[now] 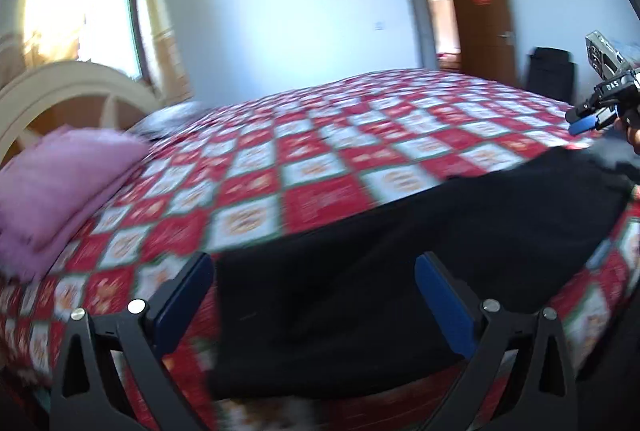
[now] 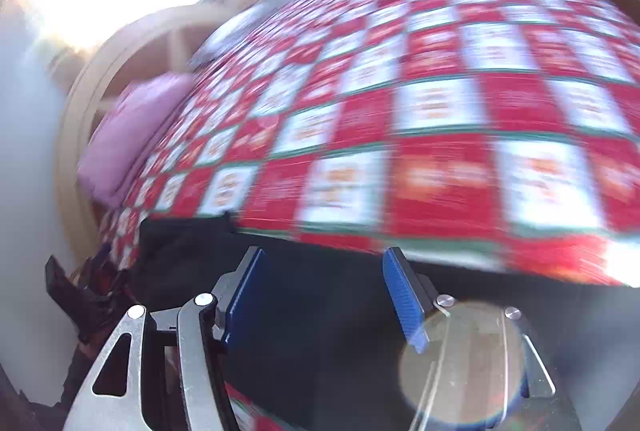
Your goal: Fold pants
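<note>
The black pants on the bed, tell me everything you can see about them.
The black pants look like soft, plain, matte cloth, spread flat in a long band along the near edge of the red-and-white checked bedspread. The end towards the right claw is slightly rumpled. The left claw hangs open above them; neither claw grips them. Motion blur hides seams or pockets.

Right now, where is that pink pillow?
The pink pillow lies at the left of both views, on the checked bedspread against the cream headboard, well clear of the black pants.
</note>
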### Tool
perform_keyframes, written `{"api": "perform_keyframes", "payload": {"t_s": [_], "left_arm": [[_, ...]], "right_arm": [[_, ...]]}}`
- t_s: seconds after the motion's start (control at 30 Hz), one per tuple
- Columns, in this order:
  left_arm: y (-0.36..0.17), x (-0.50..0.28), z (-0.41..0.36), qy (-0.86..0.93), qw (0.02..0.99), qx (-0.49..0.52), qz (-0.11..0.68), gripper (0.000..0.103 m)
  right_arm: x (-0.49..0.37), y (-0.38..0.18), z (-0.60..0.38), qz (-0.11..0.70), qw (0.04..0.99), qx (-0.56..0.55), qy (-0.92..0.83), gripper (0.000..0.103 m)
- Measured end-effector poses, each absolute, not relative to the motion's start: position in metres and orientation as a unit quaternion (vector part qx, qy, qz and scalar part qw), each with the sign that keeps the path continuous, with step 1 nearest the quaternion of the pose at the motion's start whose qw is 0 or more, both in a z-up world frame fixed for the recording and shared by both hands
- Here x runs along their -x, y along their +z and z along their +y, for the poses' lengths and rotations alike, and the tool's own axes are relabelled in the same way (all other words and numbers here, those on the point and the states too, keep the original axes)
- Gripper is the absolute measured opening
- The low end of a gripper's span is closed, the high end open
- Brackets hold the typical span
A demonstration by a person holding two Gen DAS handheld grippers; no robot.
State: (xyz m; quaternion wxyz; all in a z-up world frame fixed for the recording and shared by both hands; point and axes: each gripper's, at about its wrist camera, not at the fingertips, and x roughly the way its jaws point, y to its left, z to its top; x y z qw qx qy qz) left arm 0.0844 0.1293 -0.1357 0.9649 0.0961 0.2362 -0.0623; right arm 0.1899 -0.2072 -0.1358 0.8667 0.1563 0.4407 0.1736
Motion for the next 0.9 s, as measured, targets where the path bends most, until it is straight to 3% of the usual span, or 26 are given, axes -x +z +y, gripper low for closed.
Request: {"api": "perform_keyframes", "payload": {"t_s": [0.23, 0.43, 0.53, 0.63, 0.83, 0.9], "left_arm": [[-0.132, -0.106, 0.014, -0.224, 0.935, -0.116, 0.250, 0.097], [-0.143, -0.106, -0.090, -0.337, 0.887, -0.173, 0.263, 0.072], [-0.151, -0.101, -0.122, -0.363, 0.869, -0.200, 0.270, 0.069], [-0.162, -0.102, -0.140, -0.379, 0.853, -0.214, 0.288, 0.056], [-0.172, -0.101, -0.150, -0.388, 0.846, -0.218, 0.296, 0.056], [-0.173, -0.099, -0.152, -0.387, 0.845, -0.221, 0.296, 0.056]], "right_arm": [[-0.093, -0.112, -0.370, 0.370, 0.898, -0.236, -0.007, 0.063], [-0.040, -0.116, -0.443, 0.325, 0.895, -0.292, -0.093, 0.060], [-0.025, -0.116, -0.472, 0.302, 0.889, -0.323, -0.119, 0.057], [-0.015, -0.112, -0.494, 0.282, 0.887, -0.337, -0.140, 0.054], [-0.015, -0.118, -0.509, 0.288, 0.880, -0.354, -0.135, 0.054], [-0.018, -0.122, -0.508, 0.293, 0.878, -0.354, -0.132, 0.048]]}}
